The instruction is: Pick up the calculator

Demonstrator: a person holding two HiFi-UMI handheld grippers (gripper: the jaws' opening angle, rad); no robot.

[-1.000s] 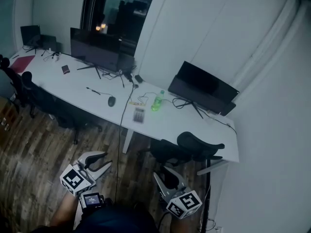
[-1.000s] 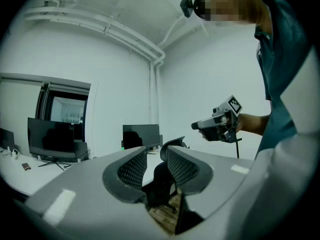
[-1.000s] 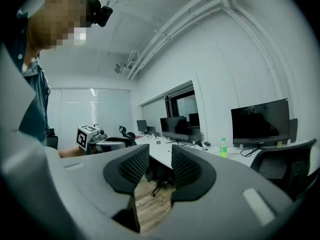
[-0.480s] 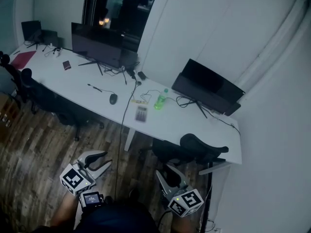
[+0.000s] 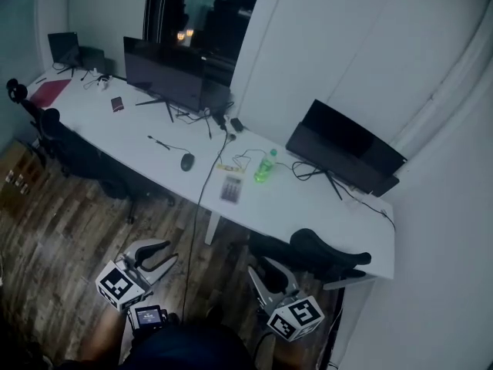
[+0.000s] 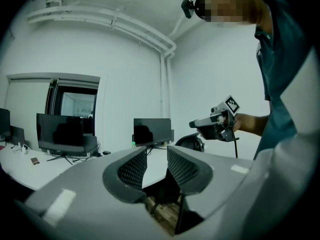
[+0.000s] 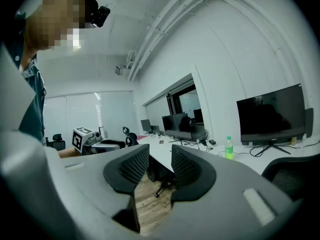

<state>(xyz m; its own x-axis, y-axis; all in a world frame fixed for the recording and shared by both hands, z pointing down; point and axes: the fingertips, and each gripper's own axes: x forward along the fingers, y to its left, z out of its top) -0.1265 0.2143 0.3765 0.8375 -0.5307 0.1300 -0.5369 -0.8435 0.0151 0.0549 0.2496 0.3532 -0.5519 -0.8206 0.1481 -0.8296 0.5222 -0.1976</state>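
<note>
**Ahead of both grippers: a desk edge, then the calculator**

Seen from overhead, the left gripper [image 5: 171,251] and the right gripper [image 5: 259,267] hang low, side by side, over wooden floor [image 5: 69,222]. Open boards run ahead of the left one up to the near edge of one long white desk [image 5: 308,214]. One dark office chair [image 5: 323,257] sits just ahead of the right one, tucked against that edge. One calculator [image 5: 230,189] lies flat on the desk, well ahead of the pair and between them. It is close to that edge and just beside one green bottle [image 5: 264,166]. One mouse [image 5: 187,161] lies further toward the left gripper's side. Three monitors [image 5: 166,75] stand behind.

From the left gripper's view, its jaws are drawn in to a slim slit with nothing in it. Two monitors show beyond them, and the right gripper is out to their right. I can't pick out the calculator from there.

From the right gripper's view, its jaws stand a little apart and empty, with floorboards showing through. The bottle and one monitor lie to their right, and the left gripper to their left.
</note>
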